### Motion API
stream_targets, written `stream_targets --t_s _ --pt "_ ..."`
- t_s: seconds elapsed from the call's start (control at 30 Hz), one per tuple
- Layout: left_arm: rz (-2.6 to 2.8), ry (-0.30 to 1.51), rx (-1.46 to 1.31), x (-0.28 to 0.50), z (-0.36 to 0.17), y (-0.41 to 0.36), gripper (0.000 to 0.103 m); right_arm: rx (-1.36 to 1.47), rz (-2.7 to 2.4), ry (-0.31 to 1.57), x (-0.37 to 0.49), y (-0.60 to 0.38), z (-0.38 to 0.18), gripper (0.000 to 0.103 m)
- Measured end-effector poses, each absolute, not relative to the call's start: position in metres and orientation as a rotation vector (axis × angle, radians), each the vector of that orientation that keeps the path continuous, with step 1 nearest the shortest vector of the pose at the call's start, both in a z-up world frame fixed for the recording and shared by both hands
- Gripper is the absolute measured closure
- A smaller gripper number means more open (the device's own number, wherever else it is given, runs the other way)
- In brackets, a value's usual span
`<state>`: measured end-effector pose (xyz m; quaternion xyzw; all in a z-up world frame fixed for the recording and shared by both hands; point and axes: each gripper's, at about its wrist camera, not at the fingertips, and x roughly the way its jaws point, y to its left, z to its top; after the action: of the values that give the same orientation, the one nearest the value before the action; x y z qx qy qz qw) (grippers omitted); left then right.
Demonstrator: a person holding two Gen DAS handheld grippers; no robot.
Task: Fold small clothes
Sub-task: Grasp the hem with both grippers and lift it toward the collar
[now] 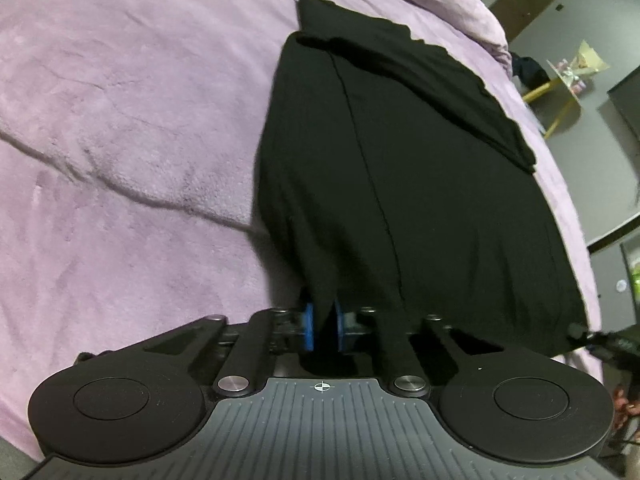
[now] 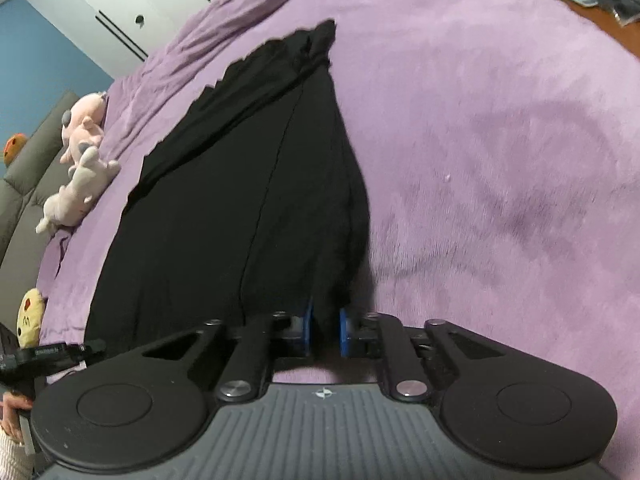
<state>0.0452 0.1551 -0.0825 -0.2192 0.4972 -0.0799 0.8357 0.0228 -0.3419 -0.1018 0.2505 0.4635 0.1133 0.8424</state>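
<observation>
- Black garment (image 1: 400, 168) lies spread on a purple fleece blanket (image 1: 120, 140), long axis running away from both grippers toward the far side of the bed.
- Far end of the garment carries a folded-over band with a wavy edge; a seam line runs lengthwise down the cloth.
- Left gripper (image 1: 324, 330): blue pads (image 1: 308, 328) pressed close together, pinching the near left corner of the garment; cloth bunches and rises into the jaws.
- Right gripper (image 2: 326, 330): blue pads (image 2: 307, 330) drawn in on the near right corner, fabric gathered between them.
- Near hem is stretched between the two grippers, lifted slightly off the blanket at both corners.
- Right wrist view: the other gripper's tip (image 2: 60, 352) shows at the left edge, at the garment's opposite corner, with a hand (image 2: 14, 408) beneath it.
- Plush toys (image 2: 80, 164) sit along the bed's left edge, well apart from the garment.
- Yellow-legged stool (image 1: 560, 92) stands off the bed, far right in the left wrist view.
</observation>
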Motion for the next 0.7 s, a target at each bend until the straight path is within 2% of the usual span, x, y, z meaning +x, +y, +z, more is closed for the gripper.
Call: stream_targets --t_s 0.23,0.47,0.7 --pt "-0.273 0.961 -0.544 0.047 -0.053 0.158 0.095 0.748 0.334 0.897 0.033 -0.357 -0.087 0.094" --pt "-0.282 0.846 -0.694 0.087 -0.019 0.169 0.095 0.882 0.354 0.8 0.084 -0.357 -0.07 0.095" --pt "-0.125 0.823 -0.836 0.15 -0.028 0.188 0.095 0.957 0.213 0.775 0.156 -0.354 -0.076 0.095"
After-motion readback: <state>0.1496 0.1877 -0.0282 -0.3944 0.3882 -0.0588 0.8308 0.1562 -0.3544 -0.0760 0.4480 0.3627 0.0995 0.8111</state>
